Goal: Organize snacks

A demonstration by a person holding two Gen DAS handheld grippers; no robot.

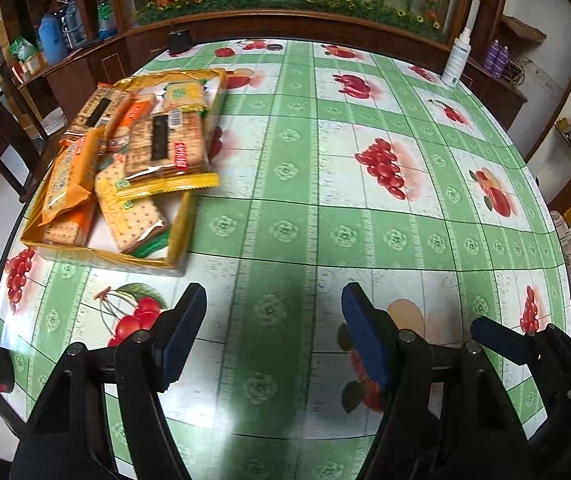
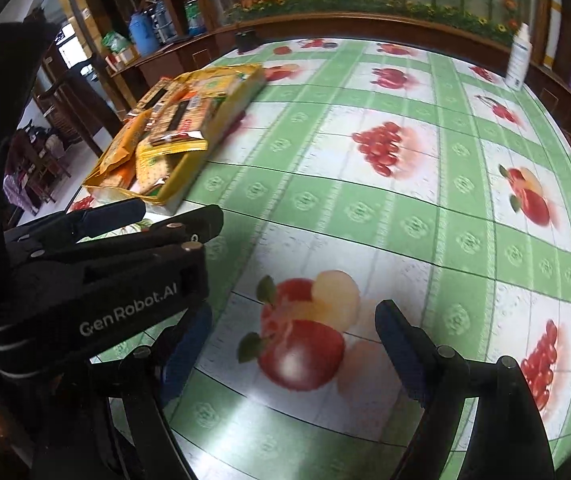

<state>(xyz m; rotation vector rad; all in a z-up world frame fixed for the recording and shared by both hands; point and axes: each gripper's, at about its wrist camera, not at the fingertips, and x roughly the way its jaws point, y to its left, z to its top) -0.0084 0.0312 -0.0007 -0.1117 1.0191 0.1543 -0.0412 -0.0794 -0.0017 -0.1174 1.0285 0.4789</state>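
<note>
We've got the left gripper and the right gripper low over the near tablecloth, fingers apart, nothing held. The cracker packets sit heaped in the yellow tray, far left.

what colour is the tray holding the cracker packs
Yellow-gold. The tray holding the cracker packs shows best in the left wrist view.

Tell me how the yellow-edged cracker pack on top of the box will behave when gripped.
The cracker pack probably feels light and fairly stiff, since flat crackers show through the wrapper. They look brittle, so squeezing may crack them. Its glossy film could slip, and its crimped yellow end likely flops.
</note>
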